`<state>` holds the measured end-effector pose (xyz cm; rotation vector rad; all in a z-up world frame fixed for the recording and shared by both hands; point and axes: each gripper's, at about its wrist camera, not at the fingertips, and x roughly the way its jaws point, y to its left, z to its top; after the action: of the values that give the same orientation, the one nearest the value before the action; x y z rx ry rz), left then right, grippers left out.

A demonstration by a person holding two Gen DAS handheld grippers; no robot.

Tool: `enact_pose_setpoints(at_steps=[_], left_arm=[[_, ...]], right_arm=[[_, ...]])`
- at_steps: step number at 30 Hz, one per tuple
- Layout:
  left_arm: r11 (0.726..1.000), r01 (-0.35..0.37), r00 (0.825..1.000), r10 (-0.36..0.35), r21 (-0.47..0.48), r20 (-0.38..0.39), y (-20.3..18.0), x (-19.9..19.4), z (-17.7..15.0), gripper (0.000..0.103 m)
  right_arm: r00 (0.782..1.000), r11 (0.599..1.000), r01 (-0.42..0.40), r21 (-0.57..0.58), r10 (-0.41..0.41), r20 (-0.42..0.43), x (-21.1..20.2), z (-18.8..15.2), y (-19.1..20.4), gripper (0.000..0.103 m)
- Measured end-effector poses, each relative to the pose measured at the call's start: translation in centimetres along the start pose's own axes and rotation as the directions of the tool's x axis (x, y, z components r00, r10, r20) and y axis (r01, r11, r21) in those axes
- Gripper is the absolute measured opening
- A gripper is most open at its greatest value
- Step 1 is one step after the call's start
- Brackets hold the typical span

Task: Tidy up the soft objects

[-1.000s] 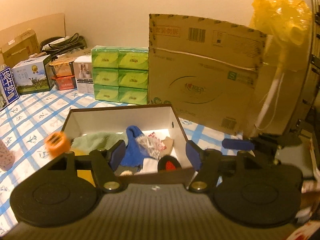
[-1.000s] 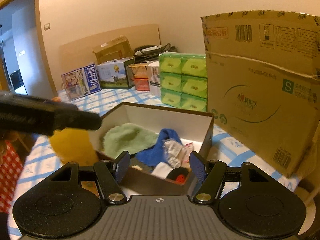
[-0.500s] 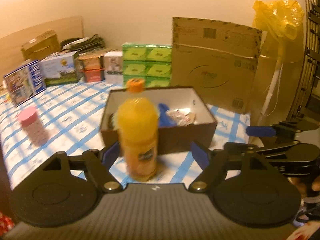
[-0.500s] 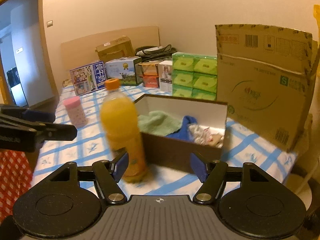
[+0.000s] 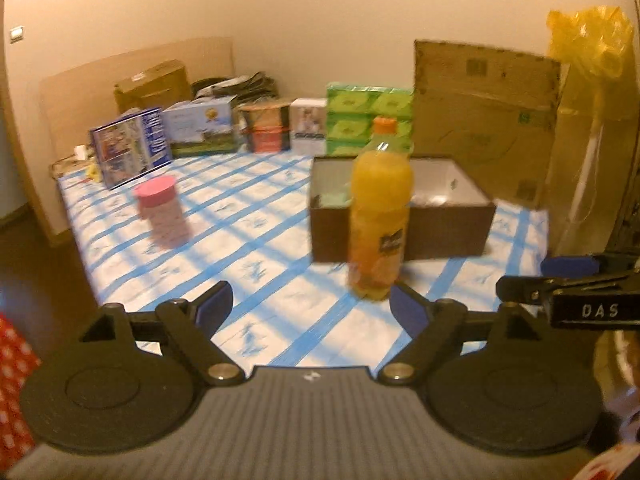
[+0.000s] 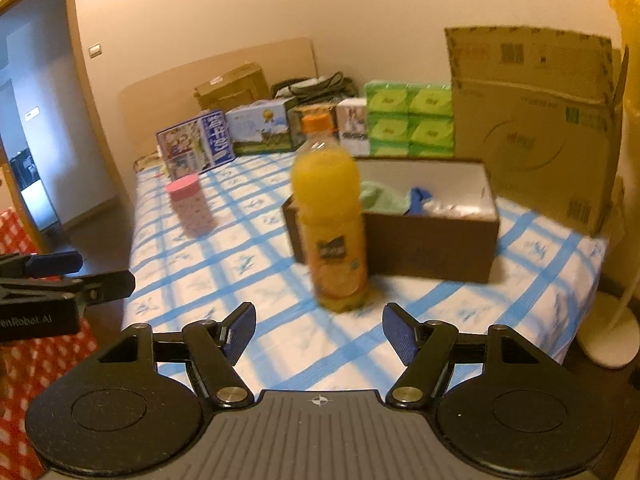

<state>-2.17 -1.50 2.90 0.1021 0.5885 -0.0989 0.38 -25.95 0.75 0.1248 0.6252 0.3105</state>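
A brown box [image 5: 440, 232] [image 6: 432, 248] stands on the blue-checked tablecloth with soft things in it: a green cloth [image 6: 380, 198] and a blue cloth [image 6: 420, 196]. An orange juice bottle [image 5: 380, 208] [image 6: 330, 216] stands upright in front of the box. My left gripper [image 5: 311, 306] is well back from both, above the cloth; its jaws are opening with nothing between them. My right gripper [image 6: 320, 326] is open and empty, also back from the bottle. Each gripper shows at the edge of the other's view.
A pink-lidded jar [image 5: 162, 212] [image 6: 188, 204] stands left of the bottle. Green tissue packs [image 5: 368, 120], small cartons [image 5: 200, 128] and a large cardboard box [image 5: 484, 112] line the back. A yellow-wrapped fan [image 5: 592, 80] stands at the right. The table's left edge drops to dark floor.
Both grippers have pulled back from over the box, so the bottle, the jar and much more table now show. The left jaws stand wider.
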Motion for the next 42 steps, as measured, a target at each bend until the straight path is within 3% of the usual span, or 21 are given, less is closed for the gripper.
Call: enact_pose_setpoints(at_steps=[9,22,32,42], left_arm=[[0.995,-0.026,0.995,0.017,-0.093,-0.099,1.2,-1.5,-2.6,0.084],[0.99,-0.037,0.968,0.002,-0.134,-0.252,0.7,0.5,-5.8,0.082],[0.991,-0.056,0.957,0.018,-0.123,-0.29,0.1,0.5,-7.0,0.082],[0.992,-0.051,0.957,0.014,-0.119,-0.29,-0.4,0.1,-7.2,0.082]], right_arm=[[0.995,0.998,-0.058,0.018,0.059,-0.08,-0.7,-2.1,3.4,0.07],[0.979,0.998,-0.055,0.019,0.057,-0.197,0.3,-5.1,2.7,0.07],[0.964,0.997,-0.077,0.029,0.082,-0.253,0.6,-6.8,3.1,0.07],[0.958,0.997,-0.073,0.026,0.078,-0.276,0.4,-7.5,3.4,0.07]])
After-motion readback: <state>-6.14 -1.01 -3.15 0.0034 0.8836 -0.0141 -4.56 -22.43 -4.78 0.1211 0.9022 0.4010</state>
